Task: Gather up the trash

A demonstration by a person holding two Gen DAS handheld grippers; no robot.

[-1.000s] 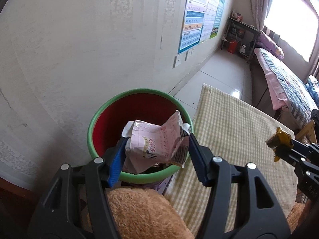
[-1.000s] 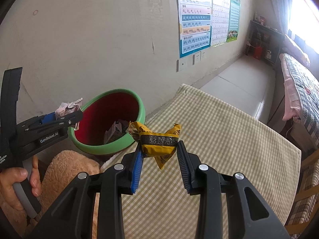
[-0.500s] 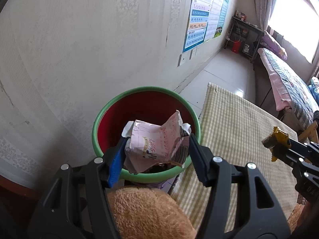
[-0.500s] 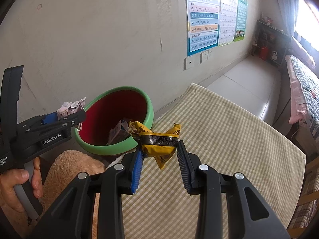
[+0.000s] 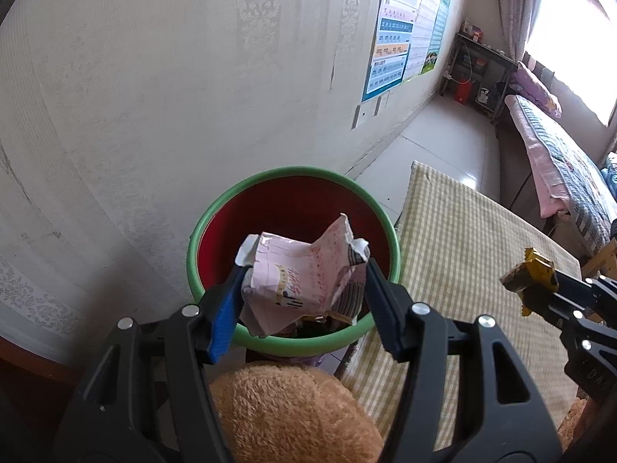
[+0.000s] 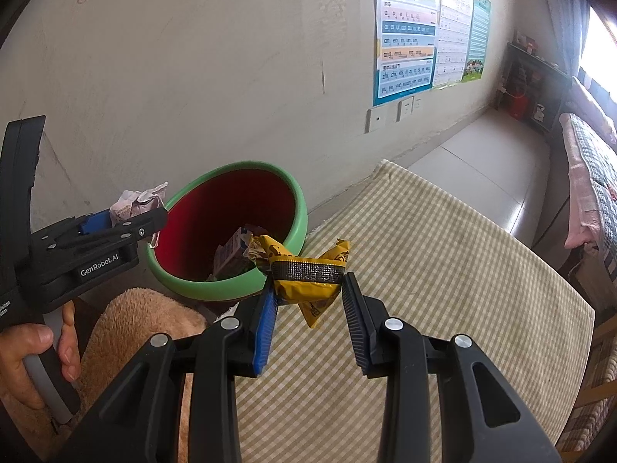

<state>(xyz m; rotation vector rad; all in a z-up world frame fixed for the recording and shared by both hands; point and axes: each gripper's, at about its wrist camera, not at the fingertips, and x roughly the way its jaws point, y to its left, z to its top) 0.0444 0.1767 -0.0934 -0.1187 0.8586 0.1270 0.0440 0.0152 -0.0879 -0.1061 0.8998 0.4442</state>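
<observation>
A red bin with a green rim (image 5: pixel 270 181) (image 6: pixel 299 212) stands by the wall beside the table and holds some trash. My left gripper (image 5: pixel 302 289) is shut on a crumpled pink wrapper (image 5: pixel 304 274) and holds it above the bin's near rim; it also shows in the right wrist view (image 6: pixel 154 216). My right gripper (image 6: pixel 308 293) is shut on a yellow wrapper (image 6: pixel 308 277) over the table's left edge, just right of the bin; it also shows in the left wrist view (image 5: pixel 528 277).
A table with a yellow checked cloth (image 6: pixel 443 270) (image 5: pixel 462 231) lies right of the bin. A brown plush cushion (image 5: pixel 289 413) (image 6: pixel 146 320) sits below the bin. The wall (image 5: pixel 193 77) is close behind. A bed (image 5: pixel 559 162) stands far right.
My left gripper has moved forward with the pink wrapper, so it now hangs further over the bin. My right gripper has edged nearer the bin with the yellow wrapper.
</observation>
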